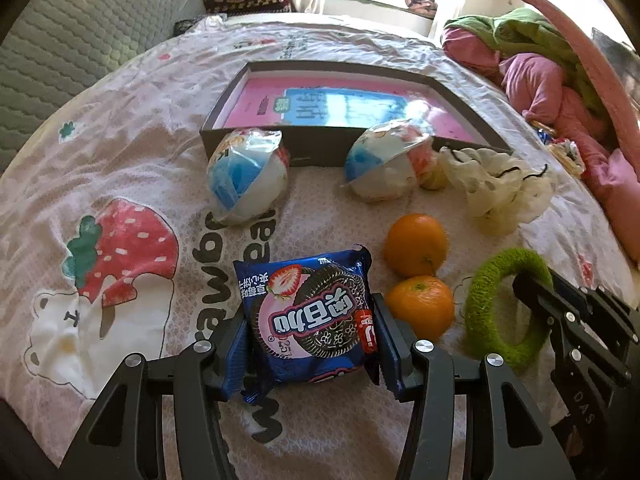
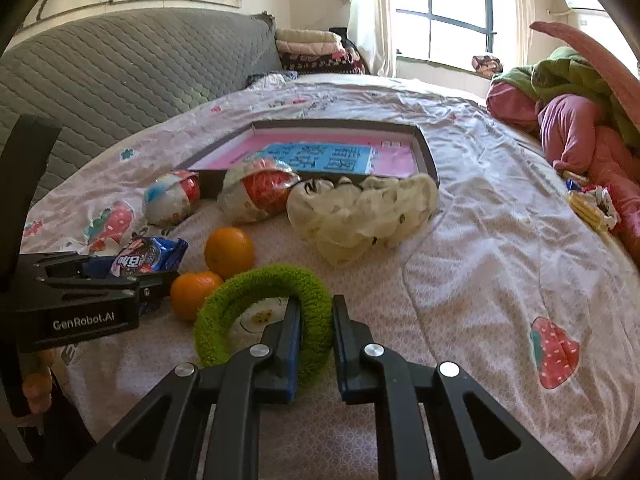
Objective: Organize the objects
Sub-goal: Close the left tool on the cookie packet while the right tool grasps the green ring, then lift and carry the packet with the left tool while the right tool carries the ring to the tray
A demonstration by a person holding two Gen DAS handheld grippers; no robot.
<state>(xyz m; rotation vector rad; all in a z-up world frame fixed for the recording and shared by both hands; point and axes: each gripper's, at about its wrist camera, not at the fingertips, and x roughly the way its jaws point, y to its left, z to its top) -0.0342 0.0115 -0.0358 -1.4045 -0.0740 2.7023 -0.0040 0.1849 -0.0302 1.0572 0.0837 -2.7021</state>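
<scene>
Between left fingers (image 1: 390, 344), cookie packet (image 1: 312, 320)

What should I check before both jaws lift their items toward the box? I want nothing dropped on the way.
1. Left gripper clamped on the cookie packet: ok, jaws press both side edges.
2. Right gripper clamped on the green ring: ok, jaws pinch its band.
3. Oranges clear of the packet: ok, beside it, apart.
4. Ring clear of the nearer orange: cannot tell, they overlap in view.
5. Box has room: ok, only a pink booklet lies flat inside.
</scene>
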